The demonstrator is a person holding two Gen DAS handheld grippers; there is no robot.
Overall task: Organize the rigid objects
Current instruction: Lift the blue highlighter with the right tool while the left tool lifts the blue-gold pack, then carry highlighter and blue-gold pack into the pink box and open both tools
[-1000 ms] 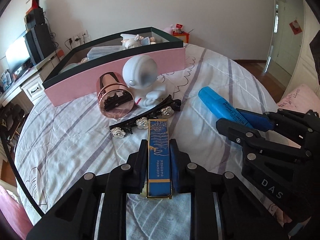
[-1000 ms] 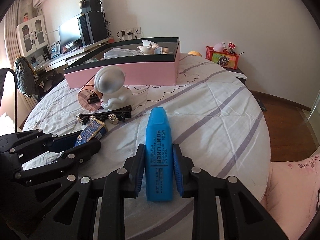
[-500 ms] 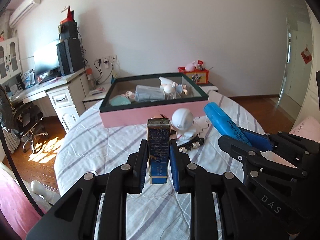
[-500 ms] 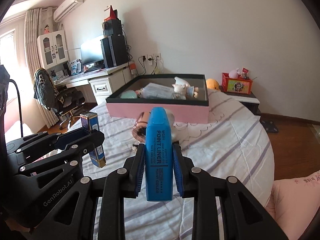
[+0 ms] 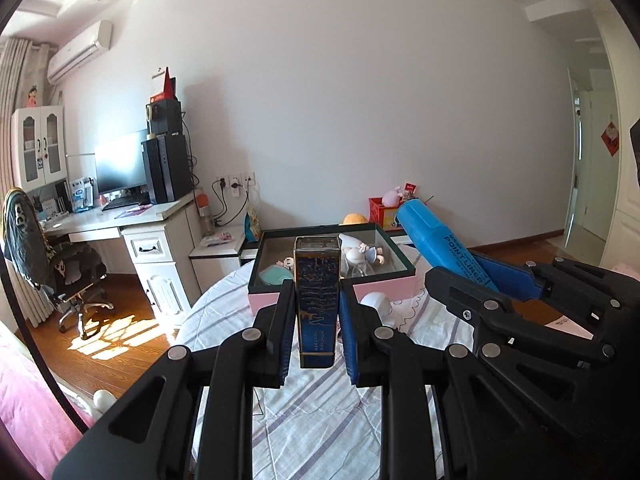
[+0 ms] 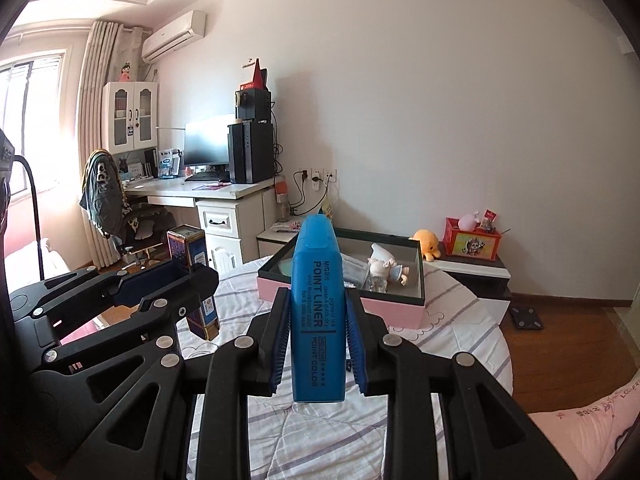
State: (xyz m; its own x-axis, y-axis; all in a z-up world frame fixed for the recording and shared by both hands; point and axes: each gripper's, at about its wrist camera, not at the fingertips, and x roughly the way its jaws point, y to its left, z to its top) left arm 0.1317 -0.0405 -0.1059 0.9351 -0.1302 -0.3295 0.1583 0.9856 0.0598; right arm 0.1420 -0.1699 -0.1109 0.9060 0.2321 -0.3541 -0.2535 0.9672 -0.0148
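The blue highlighter [image 6: 317, 312] carries dark print along its body: a small "M&G" mark at the top, then "POINT LINER" in large capitals, with the smaller lines "pigment ink" and "clean & quick dry" beside it, and "POINT COLOR" lower down; a further line of fine print there is too small to read; in the left wrist view the same highlighter [image 5: 448, 246] shows "POINT LINER" again; the dark blue and gold box [image 5: 317, 304] bears gold lettering and small white characters near its base, none of them legible.
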